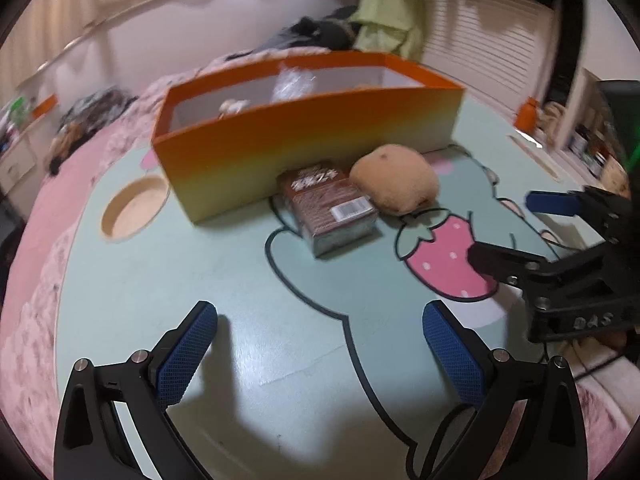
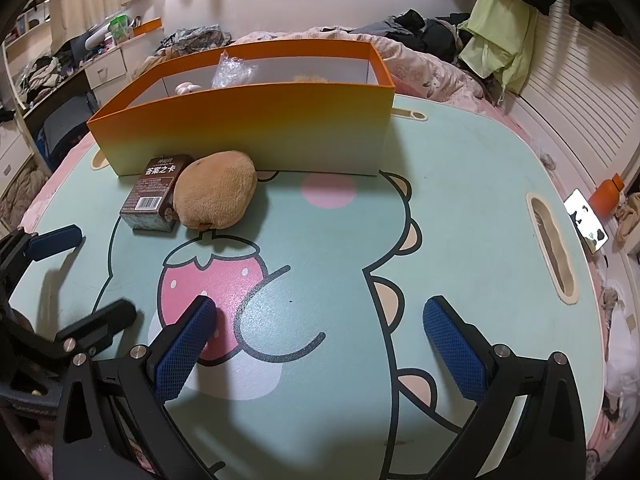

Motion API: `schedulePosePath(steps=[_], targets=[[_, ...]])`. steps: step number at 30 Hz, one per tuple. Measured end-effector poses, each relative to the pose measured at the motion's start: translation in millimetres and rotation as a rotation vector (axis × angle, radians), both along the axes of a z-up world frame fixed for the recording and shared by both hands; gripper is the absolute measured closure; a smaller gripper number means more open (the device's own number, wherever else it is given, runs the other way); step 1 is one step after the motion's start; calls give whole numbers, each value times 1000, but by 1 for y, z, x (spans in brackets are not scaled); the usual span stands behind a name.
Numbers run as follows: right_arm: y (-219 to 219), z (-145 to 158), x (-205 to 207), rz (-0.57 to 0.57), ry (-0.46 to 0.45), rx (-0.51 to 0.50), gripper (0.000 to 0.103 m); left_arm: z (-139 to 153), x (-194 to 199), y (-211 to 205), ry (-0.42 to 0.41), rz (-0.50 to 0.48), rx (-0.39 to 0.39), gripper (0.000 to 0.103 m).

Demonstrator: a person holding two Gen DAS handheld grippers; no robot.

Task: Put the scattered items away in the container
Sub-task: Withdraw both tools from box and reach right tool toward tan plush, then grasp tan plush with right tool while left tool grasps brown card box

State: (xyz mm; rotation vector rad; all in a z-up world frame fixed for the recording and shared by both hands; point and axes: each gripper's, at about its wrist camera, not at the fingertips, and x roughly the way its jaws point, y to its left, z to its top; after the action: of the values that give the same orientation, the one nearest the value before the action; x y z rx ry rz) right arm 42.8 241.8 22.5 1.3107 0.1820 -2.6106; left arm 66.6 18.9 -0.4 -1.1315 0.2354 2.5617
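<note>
An orange box (image 1: 304, 128) (image 2: 248, 128) stands at the far side of a green cartoon-printed table (image 1: 168, 264) (image 2: 472, 200). It holds a clear plastic bag (image 2: 234, 72) and small pale items. In front of it lie a brown card box (image 1: 330, 204) (image 2: 158, 194) and a tan plush pouch (image 1: 394, 180) (image 2: 216, 194), side by side. My left gripper (image 1: 320, 320) (image 2: 94, 272) is open and empty, low over the table short of the card box. My right gripper (image 2: 320, 320) (image 1: 512, 224) is open and empty over the printed strawberry, to the right of both items.
The table has a round cup hole (image 1: 134, 210) at the left and a slot handle (image 2: 552, 248) at the right. A phone (image 2: 586, 216) and an orange bottle (image 2: 608, 196) sit past the right edge. Pink bedding and clothes (image 2: 420, 28) lie around.
</note>
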Motion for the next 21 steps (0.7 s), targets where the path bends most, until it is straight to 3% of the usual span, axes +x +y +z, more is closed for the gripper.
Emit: schedulePosePath(steps=[3, 8, 15, 19, 21], targets=[[1, 0, 0, -1, 2, -9, 0, 9, 0, -9, 43, 33, 12, 0], [1, 0, 0, -5, 5, -12, 0, 22, -5, -27, 10, 37, 101, 1], [-8, 10, -2, 44, 14, -47, 2, 39, -1, -36, 98, 45, 64, 1], [-25, 28, -11, 91, 80, -67, 8, 42, -4, -44, 68, 47, 133, 1], [-33, 29, -24, 100, 56, -96, 19, 42, -3, -44, 82, 58, 124, 1]])
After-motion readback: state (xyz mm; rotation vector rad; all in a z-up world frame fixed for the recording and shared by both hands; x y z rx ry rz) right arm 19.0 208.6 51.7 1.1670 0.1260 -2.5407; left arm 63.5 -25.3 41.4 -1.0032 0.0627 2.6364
